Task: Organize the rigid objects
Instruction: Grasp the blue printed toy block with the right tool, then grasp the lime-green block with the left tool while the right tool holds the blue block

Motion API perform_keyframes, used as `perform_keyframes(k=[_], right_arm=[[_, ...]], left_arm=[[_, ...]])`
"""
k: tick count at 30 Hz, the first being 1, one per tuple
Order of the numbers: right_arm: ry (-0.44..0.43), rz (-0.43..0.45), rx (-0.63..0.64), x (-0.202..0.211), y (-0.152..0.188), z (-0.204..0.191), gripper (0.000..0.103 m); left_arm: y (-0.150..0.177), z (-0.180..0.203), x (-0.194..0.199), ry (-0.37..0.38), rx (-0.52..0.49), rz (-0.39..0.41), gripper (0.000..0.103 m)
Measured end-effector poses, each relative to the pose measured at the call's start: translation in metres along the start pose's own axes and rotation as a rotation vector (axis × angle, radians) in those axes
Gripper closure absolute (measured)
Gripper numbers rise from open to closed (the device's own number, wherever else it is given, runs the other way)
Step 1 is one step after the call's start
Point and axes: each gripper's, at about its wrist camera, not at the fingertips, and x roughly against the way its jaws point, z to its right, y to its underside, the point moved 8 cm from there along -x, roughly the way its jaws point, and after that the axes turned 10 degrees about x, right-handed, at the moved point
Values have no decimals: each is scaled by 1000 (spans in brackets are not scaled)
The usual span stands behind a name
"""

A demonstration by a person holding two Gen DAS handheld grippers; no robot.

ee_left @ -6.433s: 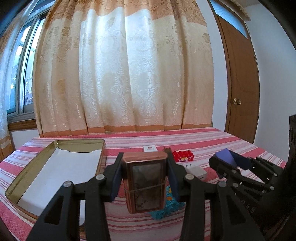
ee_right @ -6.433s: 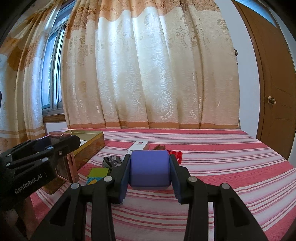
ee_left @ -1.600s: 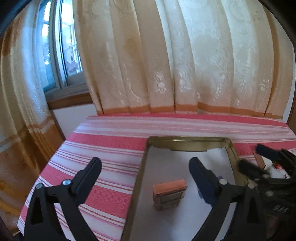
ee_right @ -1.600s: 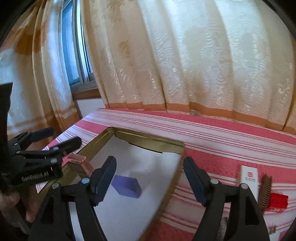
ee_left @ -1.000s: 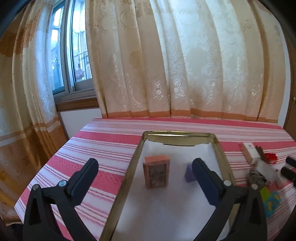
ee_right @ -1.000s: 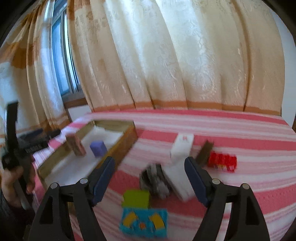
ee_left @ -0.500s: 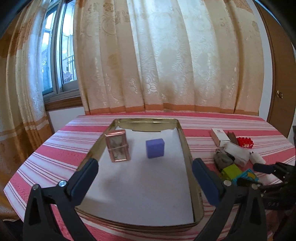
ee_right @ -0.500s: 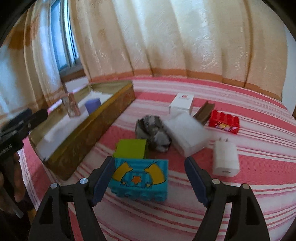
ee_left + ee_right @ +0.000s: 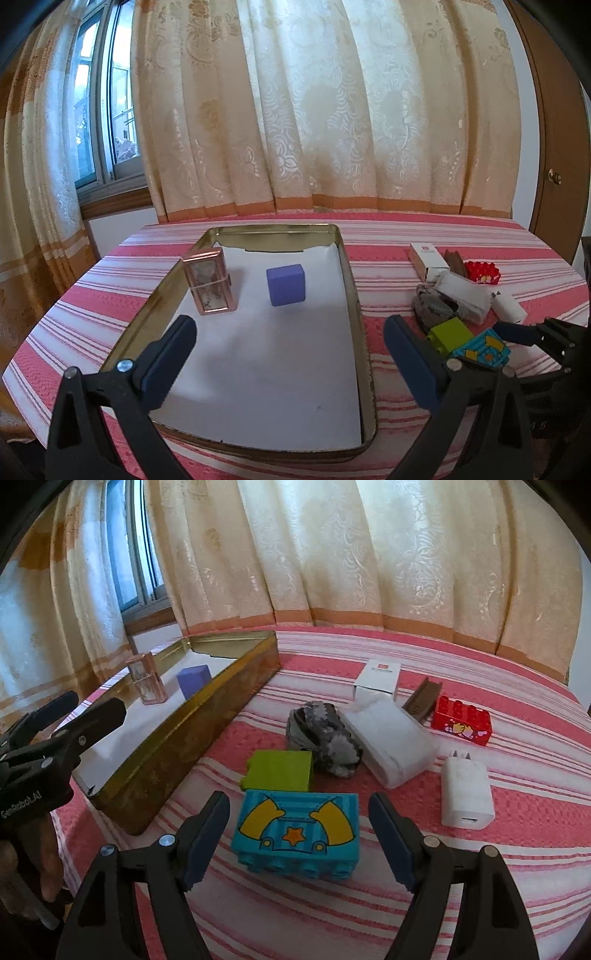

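Observation:
A gold tin tray [image 9: 352, 295] [image 9: 207, 716] lined in white holds an upright copper case [image 9: 208, 280] [image 9: 146, 679] and a purple block [image 9: 286, 284] [image 9: 194, 679]. My left gripper [image 9: 288, 354] is open and empty over the tray's near half. My right gripper [image 9: 299, 830] is open, its jaws either side of a blue toy brick [image 9: 297, 834] [image 9: 482, 347] without touching it. A green brick [image 9: 279, 771] [image 9: 448, 330] lies just behind it.
On the red striped cloth right of the tray lie a grey fuzzy thing [image 9: 325, 734], a white packet [image 9: 388, 742], a white charger [image 9: 465, 794], a red brick [image 9: 463, 720], a brown comb [image 9: 423, 699] and a white box [image 9: 378, 677]. Curtains hang behind.
Both grippers have let go of the copper case and the purple block, which stand in the tray. My right gripper has swung right and come down around the blue brick.

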Motion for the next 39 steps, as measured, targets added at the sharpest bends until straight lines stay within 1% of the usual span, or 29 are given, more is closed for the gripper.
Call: perform_keyframes(k=[2, 5, 6, 8, 11, 14, 18, 23, 28, 32, 34, 36, 39], right_arm=[[0, -13, 2, -2, 1, 0, 24], [2, -28, 6, -4, 3, 0, 36], [5, -42, 9, -6, 5, 0, 36], [1, -40, 13, -4, 6, -1, 36], [5, -5, -21, 2, 6, 6, 37], [53, 44, -63, 14, 4, 22, 37], [126, 97, -122, 33, 2, 53, 37], [228, 148, -160, 52, -1, 89, 37], [303, 185, -163, 62, -4, 108, 37], [327, 208, -165, 66, -4, 112, 36], [319, 217, -170, 68, -4, 112, 36], [321, 218, -167, 67, -6, 112, 36], [322, 222, -162, 67, -7, 111, 36]], left_arm=[[0, 0, -1, -4, 0, -2, 0], [0, 3, -1, 1, 2, -6, 0], [0, 5, 0, 4, 1, -5, 0], [0, 9, 1, 13, -6, -2, 0], [1, 20, 4, 32, -19, -1, 0], [1, 36, 6, 53, -43, -1, 0], [3, 59, 5, 84, -67, -8, 0], [12, 90, -2, 127, -92, -48, 0], [24, 113, -13, 151, -112, -105, 2], [34, 125, -26, 163, -119, -170, 11], [39, 128, -33, 166, -116, -211, 16], [42, 131, -36, 182, -108, -243, 25], [45, 135, -44, 182, -108, -280, 29]])
